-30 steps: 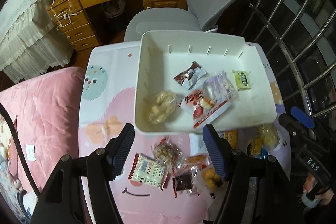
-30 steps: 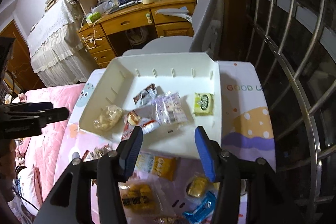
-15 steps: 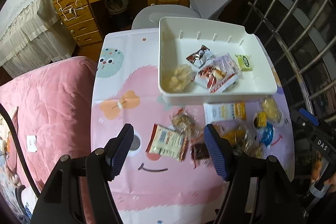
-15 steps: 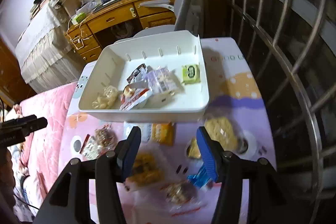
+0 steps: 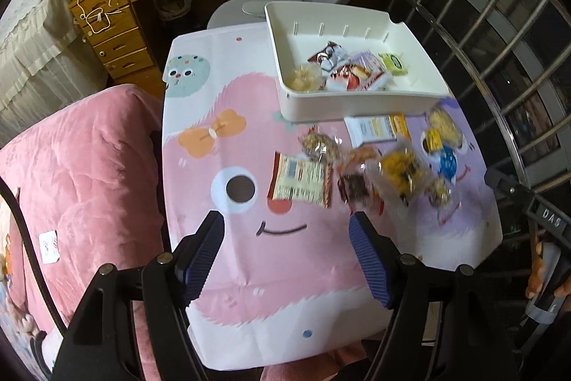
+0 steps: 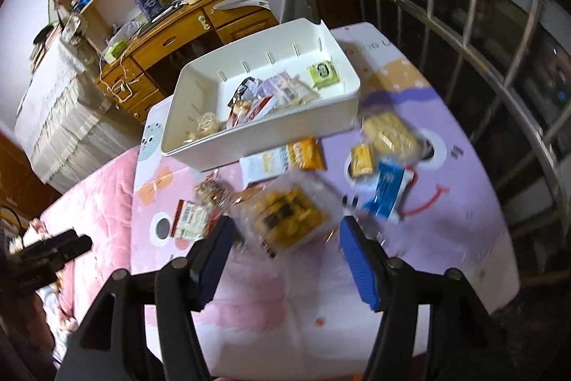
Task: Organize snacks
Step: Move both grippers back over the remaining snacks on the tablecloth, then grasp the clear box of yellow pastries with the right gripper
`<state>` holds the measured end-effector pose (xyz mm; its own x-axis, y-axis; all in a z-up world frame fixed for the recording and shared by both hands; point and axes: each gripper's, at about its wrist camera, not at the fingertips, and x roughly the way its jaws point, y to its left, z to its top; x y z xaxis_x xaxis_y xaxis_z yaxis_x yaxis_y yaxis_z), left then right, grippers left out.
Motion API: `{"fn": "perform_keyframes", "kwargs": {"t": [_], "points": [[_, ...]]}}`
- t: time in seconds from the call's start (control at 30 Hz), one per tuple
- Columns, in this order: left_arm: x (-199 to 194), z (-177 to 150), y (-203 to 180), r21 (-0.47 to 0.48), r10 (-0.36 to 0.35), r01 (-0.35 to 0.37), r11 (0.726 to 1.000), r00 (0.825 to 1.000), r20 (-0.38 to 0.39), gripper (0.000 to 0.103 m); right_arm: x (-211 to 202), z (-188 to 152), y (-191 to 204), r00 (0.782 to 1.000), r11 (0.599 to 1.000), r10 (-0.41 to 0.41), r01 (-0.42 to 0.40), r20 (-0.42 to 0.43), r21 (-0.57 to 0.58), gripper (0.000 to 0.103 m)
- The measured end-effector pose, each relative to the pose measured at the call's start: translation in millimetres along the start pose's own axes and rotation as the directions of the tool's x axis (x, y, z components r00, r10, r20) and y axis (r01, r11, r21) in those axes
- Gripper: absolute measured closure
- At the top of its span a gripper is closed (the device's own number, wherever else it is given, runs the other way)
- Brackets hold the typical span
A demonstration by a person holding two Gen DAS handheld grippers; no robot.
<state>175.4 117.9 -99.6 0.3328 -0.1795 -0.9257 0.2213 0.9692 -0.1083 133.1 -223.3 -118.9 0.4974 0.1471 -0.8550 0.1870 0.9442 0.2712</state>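
Snacks: loose crinkly packets point(image 5: 371, 166) strewn mid-frame on the pink cartoon tablecloth point(image 5: 221, 116); white plastic tray point(image 5: 357, 99) upper right holds five. Left gripper point(image 5: 287, 252) and right gripper point(image 6: 285, 259) have pulled back, jaws just widened, empty. Next pick likely the yellow clear-wrapped pack point(image 6: 289, 216).

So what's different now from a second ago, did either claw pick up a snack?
No. Both have pulled back from the white tray, so more of the table shows. The left gripper and right gripper have just been opening their jaws, with nothing between them. The snacks in the tray and the loose packets on the table lie where they were.
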Motion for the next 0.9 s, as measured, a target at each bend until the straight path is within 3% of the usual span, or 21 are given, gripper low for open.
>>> {"fn": "perform_keyframes", "kwargs": {"t": [0.2,0.5,0.9], "points": [[3,-17,4,0.044,-0.038,0.039,0.998,0.999,-0.022,0.031,-8,-27,8,0.999,0.992,0.033,-0.032,-0.01,0.124,0.033],[18,-19,8,0.056,-0.086,0.087,0.995,0.996,-0.025,0.03,4,-39,11,0.993,0.959,0.097,-0.077,-0.062,0.272,0.025],[61,1,-2,0.057,-0.042,0.048,0.997,0.994,-0.101,0.026,54,-35,-15,0.972,0.87,0.178,-0.082,-0.154,0.485,0.024]]}}
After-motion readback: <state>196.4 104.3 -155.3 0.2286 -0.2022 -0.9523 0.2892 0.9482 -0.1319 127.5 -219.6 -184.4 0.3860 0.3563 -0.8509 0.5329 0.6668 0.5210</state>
